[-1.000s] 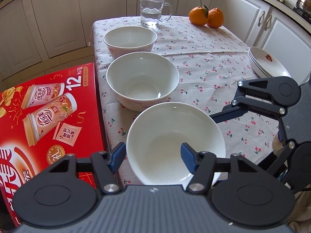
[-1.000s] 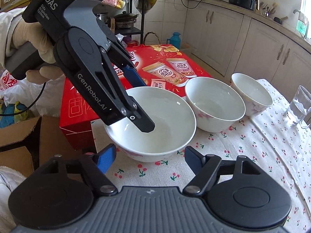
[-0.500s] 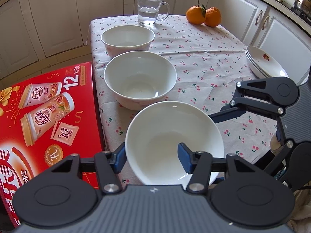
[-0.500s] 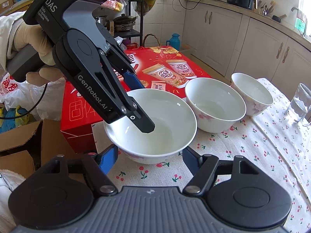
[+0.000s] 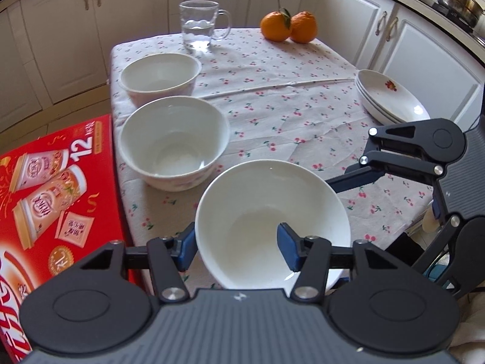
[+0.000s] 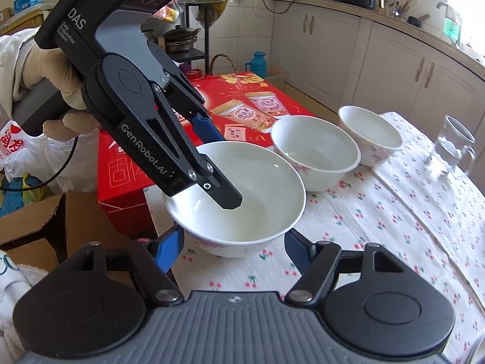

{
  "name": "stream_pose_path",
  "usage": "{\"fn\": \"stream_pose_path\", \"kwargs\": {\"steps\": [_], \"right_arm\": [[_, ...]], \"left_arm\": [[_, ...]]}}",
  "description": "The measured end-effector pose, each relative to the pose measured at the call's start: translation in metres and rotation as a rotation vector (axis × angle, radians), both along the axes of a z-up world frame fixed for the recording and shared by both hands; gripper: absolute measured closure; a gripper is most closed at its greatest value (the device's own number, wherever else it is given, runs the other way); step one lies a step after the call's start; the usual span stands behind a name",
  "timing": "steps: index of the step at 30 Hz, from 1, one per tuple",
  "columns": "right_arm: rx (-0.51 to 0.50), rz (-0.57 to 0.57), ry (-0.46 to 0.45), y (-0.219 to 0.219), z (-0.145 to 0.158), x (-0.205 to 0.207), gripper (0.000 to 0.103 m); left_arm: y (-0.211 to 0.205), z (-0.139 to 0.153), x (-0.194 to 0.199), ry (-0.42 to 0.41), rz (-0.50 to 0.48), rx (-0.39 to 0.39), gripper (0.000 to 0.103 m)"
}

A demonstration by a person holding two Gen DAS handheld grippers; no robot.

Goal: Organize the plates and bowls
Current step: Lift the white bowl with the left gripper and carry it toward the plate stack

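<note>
**A:** Which step is in hand at the cherry-print desk (image 5: 303, 97)?

**B:** By the look of it, gathering the bowls. The left tool (image 5: 236, 250) has the nearest white bowl (image 5: 266, 212) by its rim at the lower centre of the left wrist view: one blue pad sits inside the bowl, the other against the outer wall, closed down as far as the wall allows.

**A:** And the right tool?

**B:** The right tool (image 6: 233, 250) sits at the bottom of its own view, jaws part open on either side of that bowl's near wall. Whether its pads touch the bowl I cannot tell; the grip appears to belong to the left tool alone.

**A:** Where do the other pieces lie?

**B:** In the left wrist view a middle bowl (image 5: 172, 141) sits just beyond the held one, toward the upper left, and a small bowl (image 5: 160, 74) beyond that. A stack of plates (image 5: 388, 97) rests at the right edge, well apart. A glass mug (image 5: 198, 24) and two oranges (image 5: 288, 27) stand at the far end, and a red gift box (image 5: 54, 188) fills the lower left.

**A:** What does the next move call for?

**B:** Probably carrying the bowl level to a stacking spot. It looks wider than the middle bowl, so nesting it inside seems doubtful. A rim pinch can let a glazed bowl tip.
</note>
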State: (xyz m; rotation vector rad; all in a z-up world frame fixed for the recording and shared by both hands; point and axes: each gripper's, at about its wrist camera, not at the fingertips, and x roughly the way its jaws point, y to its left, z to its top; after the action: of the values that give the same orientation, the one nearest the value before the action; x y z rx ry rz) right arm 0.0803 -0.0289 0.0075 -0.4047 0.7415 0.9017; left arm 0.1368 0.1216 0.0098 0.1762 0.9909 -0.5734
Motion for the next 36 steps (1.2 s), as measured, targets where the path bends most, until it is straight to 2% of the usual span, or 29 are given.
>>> {"fn": "stream_pose_path", "kwargs": {"steps": [19, 36], "right_arm": [[-0.034, -0.231, -0.016, -0.081, 0.007, -0.008, 0.026], [-0.026, -0.336, 0.001, -0.111, -0.003, 0.006, 0.026]], "left_arm": [[-0.102, -0.004, 0.026, -0.013, -0.228, -0.016, 0.048], [-0.139, -0.016, 0.052, -0.012, -0.28, -0.016, 0.048]]}}
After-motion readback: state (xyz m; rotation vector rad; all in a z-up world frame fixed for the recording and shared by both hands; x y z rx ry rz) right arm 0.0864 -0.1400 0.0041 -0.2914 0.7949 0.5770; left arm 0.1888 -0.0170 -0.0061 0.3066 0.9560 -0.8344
